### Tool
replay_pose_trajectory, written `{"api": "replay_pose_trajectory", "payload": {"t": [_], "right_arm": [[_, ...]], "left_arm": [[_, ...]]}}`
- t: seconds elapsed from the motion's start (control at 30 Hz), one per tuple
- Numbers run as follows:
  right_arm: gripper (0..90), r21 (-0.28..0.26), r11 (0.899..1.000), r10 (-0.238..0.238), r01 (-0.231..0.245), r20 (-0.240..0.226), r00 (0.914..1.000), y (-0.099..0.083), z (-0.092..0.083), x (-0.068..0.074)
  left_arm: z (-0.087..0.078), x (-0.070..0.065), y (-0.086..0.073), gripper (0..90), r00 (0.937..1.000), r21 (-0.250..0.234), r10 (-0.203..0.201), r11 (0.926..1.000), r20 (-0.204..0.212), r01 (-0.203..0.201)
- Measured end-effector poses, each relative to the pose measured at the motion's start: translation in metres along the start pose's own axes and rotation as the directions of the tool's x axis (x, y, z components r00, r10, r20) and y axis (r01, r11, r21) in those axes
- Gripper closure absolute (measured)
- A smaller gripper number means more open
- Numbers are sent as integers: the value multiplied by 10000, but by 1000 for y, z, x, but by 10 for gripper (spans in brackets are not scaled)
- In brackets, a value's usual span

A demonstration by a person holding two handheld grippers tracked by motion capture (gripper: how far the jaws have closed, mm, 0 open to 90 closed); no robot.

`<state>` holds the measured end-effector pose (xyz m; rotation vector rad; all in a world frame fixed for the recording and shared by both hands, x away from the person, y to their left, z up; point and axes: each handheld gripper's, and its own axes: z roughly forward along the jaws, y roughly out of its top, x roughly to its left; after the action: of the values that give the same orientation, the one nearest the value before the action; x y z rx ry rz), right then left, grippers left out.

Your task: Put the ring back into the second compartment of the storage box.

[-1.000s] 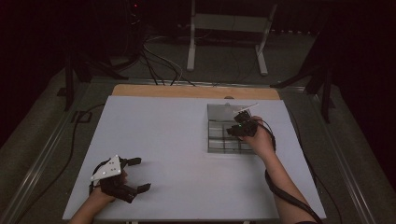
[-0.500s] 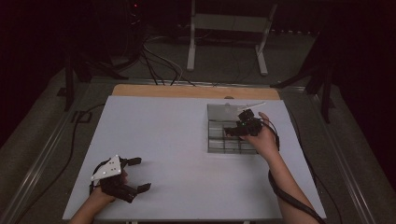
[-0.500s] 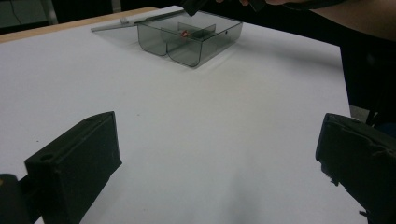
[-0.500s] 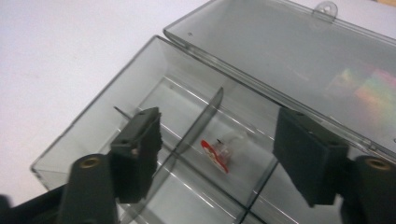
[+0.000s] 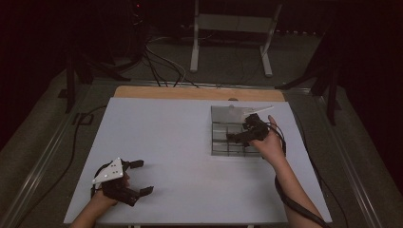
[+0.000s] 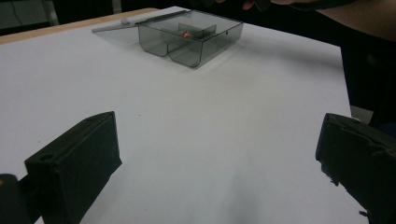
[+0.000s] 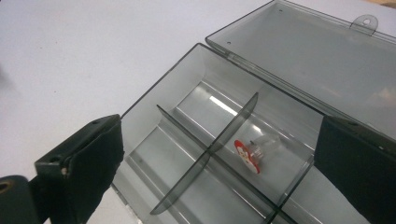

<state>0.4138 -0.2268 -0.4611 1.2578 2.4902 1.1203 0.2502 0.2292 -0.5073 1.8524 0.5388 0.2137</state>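
**A:** High view first, nearest edge: what's the left gripper [image 5: 142,178] doing?

**B:** It rests on the white table [image 5: 180,142] by the near left corner, held in the person's left hand [image 5: 107,192]. Its jaws stand wide apart with nothing between them. The left gripper view agrees: two black jaws far apart, bare table between.

**A:** And farther in?

**B:** The right gripper [image 5: 233,138] is over the smoky clear box [image 5: 219,142], which sits on the right half of the table, toward the far side. The right hand [image 5: 271,142] holds it from the box's right edge.

**A:** Jaws there?

**B:** They have just been opening and now stand wide. In the right gripper view they frame the box with nothing pinched between them.

**A:** Where's the small piece?

**B:** A small clear piece with a red and white face [image 7: 250,151] lies on the floor of one compartment, just beside the crossing dividers [image 7: 210,149], and no jaw touches it. From the left gripper view it shows as a reddish speck [image 6: 186,33] inside the box.

**A:** And beyond that?

**B:** The lid [image 7: 303,60] lies flat, open on the box's far side. Past the table's wooden far edge [image 5: 199,92] the floor is dark, with cables [image 5: 161,71] and a pale stand [image 5: 228,28].
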Motion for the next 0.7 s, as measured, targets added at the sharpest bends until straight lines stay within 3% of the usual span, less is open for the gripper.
{"api": "replay_pose_trajectory", "payload": {"t": [0.7], "right_arm": [[0,-503,9986,-159,149,-193,9997,-8,-31,16]], "left_arm": [[1,0,0,9,10000,55,-4,10000,12,4]]}}
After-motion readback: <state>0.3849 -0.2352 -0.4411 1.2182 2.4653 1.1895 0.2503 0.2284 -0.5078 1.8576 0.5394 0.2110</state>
